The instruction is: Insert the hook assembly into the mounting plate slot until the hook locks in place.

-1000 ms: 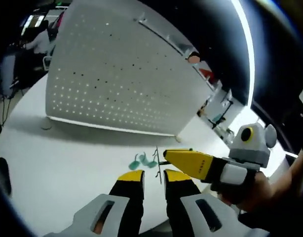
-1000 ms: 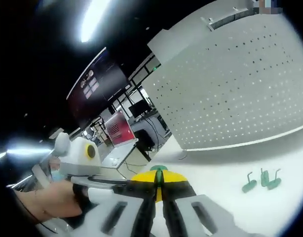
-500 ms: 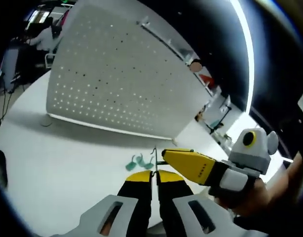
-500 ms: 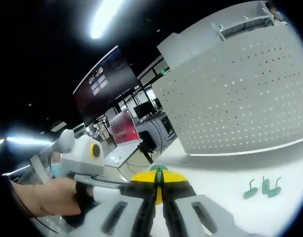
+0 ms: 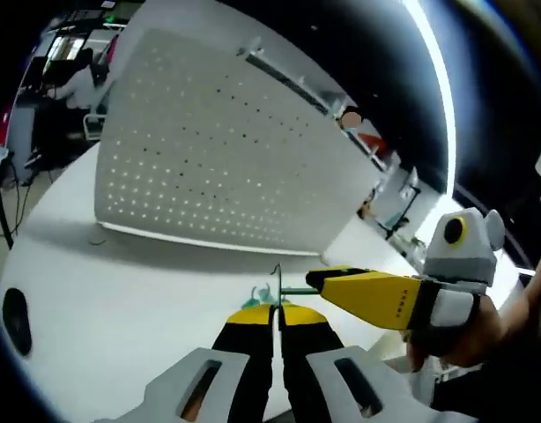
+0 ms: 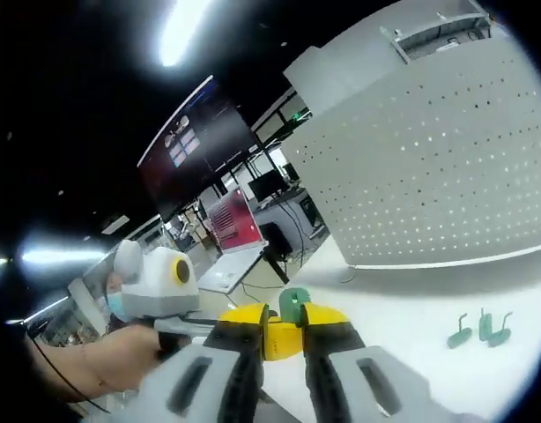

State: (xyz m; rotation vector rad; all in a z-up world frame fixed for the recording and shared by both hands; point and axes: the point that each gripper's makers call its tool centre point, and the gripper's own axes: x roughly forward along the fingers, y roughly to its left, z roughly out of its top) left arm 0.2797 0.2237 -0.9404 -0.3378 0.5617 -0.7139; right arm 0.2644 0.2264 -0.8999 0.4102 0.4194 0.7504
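Hook assembly sits between your two tools, held up over the near part of the surface. Your left claw is pressed together on its thin upright wire. The green part of the assembly runs sideways from that wire to the tip of your right claw. In the right gripper view that claw's jaws stand spread, with the green end in the gap between them. I cannot tell whether either jaw touches it. Your hand is wrapped around the right tool's handle.

The mounting plate, a white board full of small holes, stands upright toward the far edge of the surface, well apart from the assembly. A few spare green hooks lie together on the surface between the plate's foot and the near edge.
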